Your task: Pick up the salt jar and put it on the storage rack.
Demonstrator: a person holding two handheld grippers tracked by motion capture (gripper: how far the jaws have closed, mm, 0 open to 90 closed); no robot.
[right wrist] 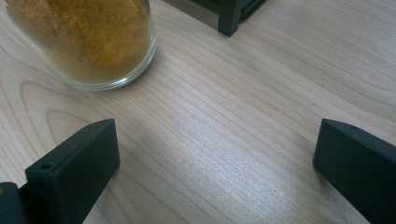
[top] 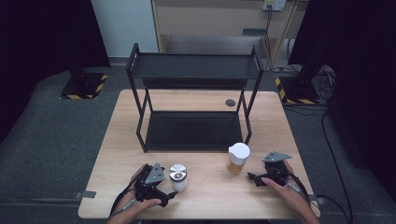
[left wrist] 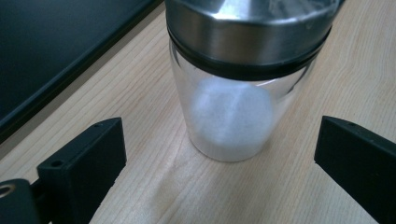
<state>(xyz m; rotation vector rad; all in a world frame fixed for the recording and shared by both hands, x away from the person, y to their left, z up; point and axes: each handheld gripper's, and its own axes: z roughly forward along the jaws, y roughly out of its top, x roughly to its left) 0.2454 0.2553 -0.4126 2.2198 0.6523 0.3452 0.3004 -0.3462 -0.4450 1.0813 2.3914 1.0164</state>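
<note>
Steel-lidded glass jar (top: 178, 177) of white powder stands upright at lower centre of the high view, long axis vertical, lid up. Left gripper (top: 169, 196) just beside it, jaws spread wide, not touching. Right gripper (top: 252, 178) at lower right, jaws spread, near the white-lidded spice jar (top: 238, 158). Light wooden table (top: 205, 196); black two-tier rack (top: 194, 109) behind; grey floor.

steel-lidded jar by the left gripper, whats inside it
The steel-lidded jar holds a white powder heaped in its lower part. The lid hides whatever is at the very top.
</note>
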